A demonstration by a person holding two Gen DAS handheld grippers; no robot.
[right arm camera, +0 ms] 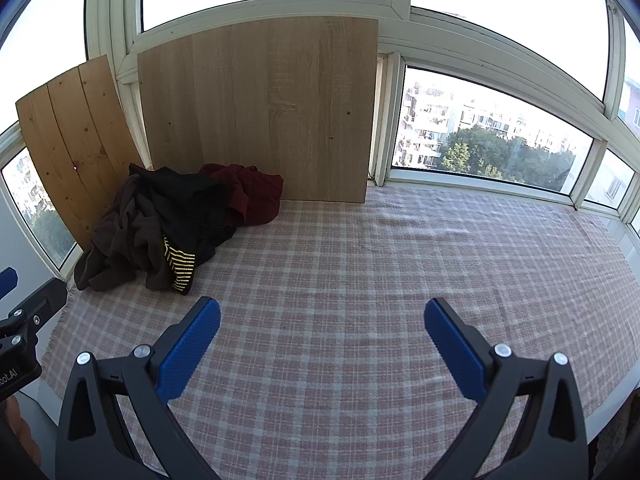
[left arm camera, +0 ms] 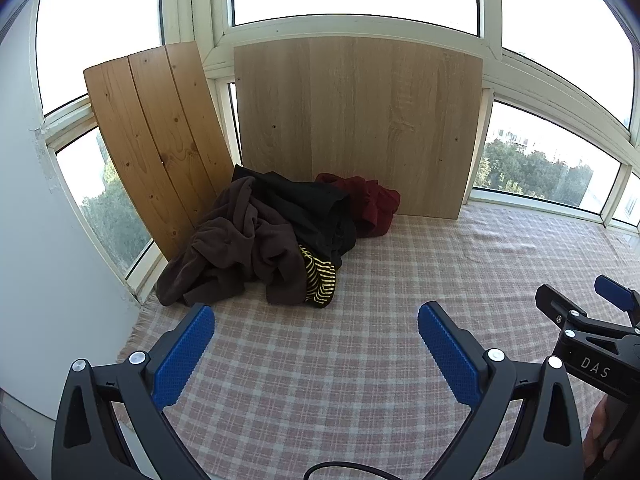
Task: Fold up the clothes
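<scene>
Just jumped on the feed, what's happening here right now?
A person holds a claw in each hand over a table with a pink checked cloth. Both the left claw and the right claw are wide open and empty, angled down at the bare cloth. The unfolded pile sits untouched at the far left corner against the wooden boards: a brown garment, a black one, a dark red one and a yellow-striped piece. No folding has started.

Crumpled pile of clothes (left arm camera: 276, 240), brown, black, maroon, yellow-striped, on far-left plaid cloth (left arm camera: 360, 340).
</scene>
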